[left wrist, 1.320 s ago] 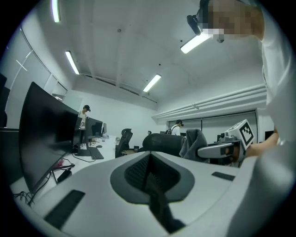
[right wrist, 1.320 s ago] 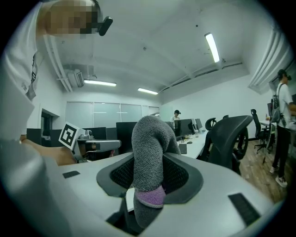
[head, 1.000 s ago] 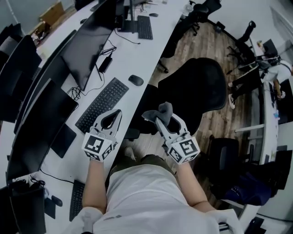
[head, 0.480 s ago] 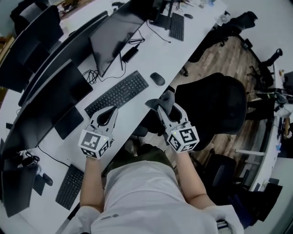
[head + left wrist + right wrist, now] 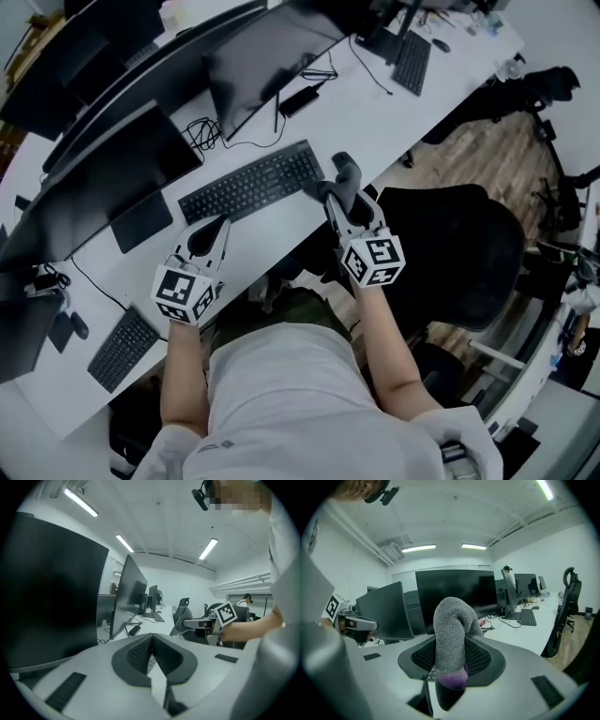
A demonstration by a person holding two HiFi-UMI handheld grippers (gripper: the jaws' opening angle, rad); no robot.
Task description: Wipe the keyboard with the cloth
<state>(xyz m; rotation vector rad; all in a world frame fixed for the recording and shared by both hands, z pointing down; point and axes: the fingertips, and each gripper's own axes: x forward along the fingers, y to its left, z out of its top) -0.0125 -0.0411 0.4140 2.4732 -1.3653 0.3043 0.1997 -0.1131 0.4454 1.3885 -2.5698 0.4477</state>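
A black keyboard (image 5: 251, 182) lies on the long white desk (image 5: 375, 112) in front of two dark monitors. My right gripper (image 5: 336, 194) is shut on a folded grey cloth (image 5: 343, 174), held just off the keyboard's right end near the desk edge. The grey cloth (image 5: 451, 634) bulges up between the jaws in the right gripper view, with a purple edge at its lower end. My left gripper (image 5: 209, 232) hovers over the desk's near edge, below the keyboard's left end. In the left gripper view its jaws (image 5: 151, 654) meet at the tips with nothing between them.
Two large monitors (image 5: 122, 169) stand behind the keyboard with cables (image 5: 208, 131) between them. A black office chair (image 5: 450, 253) is at my right. A second keyboard (image 5: 120, 347) sits further left and a third (image 5: 412, 58) far along the desk.
Both grippers have moved forward over the desk. The right gripper with the cloth now sits at the keyboard's right end, and the left is closer to the keyboard's near edge.
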